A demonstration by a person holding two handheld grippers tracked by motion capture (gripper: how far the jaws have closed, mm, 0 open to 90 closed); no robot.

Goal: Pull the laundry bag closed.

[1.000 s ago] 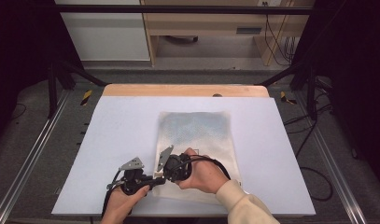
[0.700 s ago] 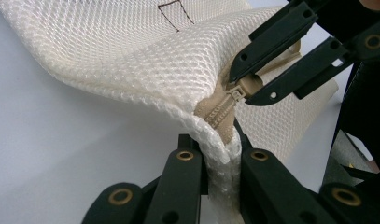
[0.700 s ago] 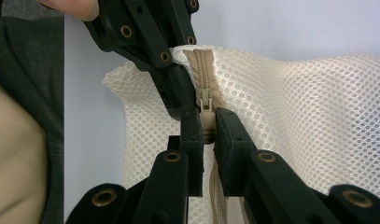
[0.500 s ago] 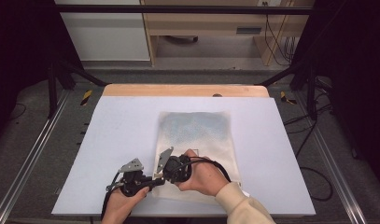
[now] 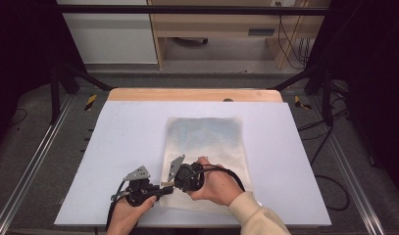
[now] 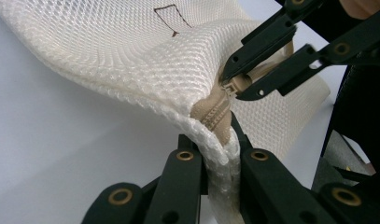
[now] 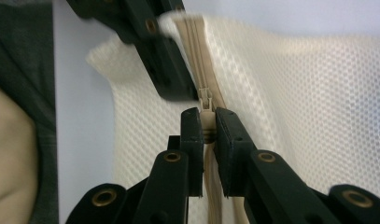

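While the mesh bag [image 5: 207, 152] lies flat near the middle of the white table [image 5: 123, 142], its near left corner, at about seven o'clock on the bag, is lifted off the surface where the two tools meet. The left gripper [image 6: 220, 161] has its jaws pinched on the corner of the bag just below the end of the beige zipper [image 6: 218, 114], apparently to anchor the fabric so it cannot bunch or slide. The right gripper [image 7: 205, 135], coming in from three o'clock in the high view, has its jaws nearly together around the zipper slider [image 7: 206, 100], holding the tab between them. Gripping so close to the anchored corner keeps the zipper track taut and straight, which I judge is the setup for drawing the slider along the bag's edge. Each gripper's hold looks firm, with no slack visible between the jaws.
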